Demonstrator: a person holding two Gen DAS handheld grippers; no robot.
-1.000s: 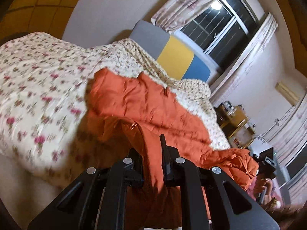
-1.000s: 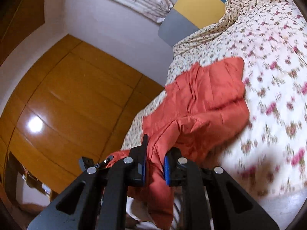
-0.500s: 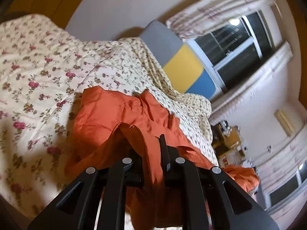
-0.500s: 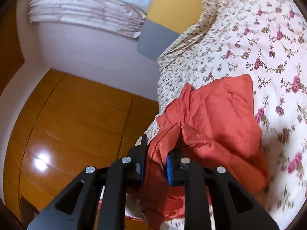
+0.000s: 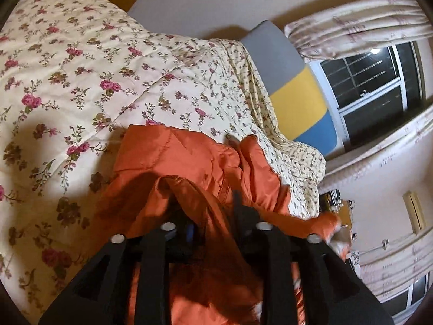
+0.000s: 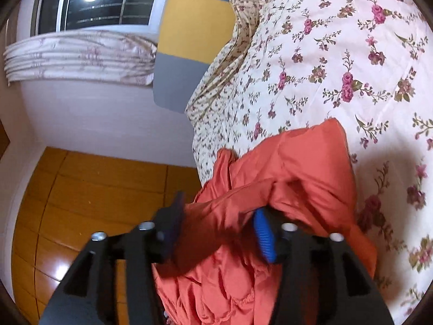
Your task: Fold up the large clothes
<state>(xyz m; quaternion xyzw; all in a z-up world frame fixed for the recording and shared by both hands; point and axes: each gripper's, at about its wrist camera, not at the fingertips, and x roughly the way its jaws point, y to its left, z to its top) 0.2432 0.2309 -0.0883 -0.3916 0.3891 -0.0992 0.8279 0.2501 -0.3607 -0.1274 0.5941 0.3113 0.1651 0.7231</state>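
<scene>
A large orange garment [image 5: 189, 162] lies bunched on the floral quilt [image 5: 81, 81] of a bed. A fold of it drapes between the fingers of my left gripper [image 5: 208, 211], whose jaws stand apart around the cloth. In the right wrist view the same orange garment [image 6: 292, 162] lies on the quilt [image 6: 351, 54] by the bed's edge. My right gripper [image 6: 219, 224] is open, with loose cloth lying between its blue pads [image 6: 263, 233].
A grey, yellow and blue headboard [image 5: 295, 92] stands at the far end of the bed. A window with curtains [image 5: 373, 75] lies beyond it. Wooden wardrobe panels [image 6: 81, 203] flank the bed's side. A cluttered desk [image 5: 335, 211] stands past the bed.
Both grippers have moved forward over the bed and lowered the garment onto the quilt. Both sets of jaws have opened and let go of the cloth.
</scene>
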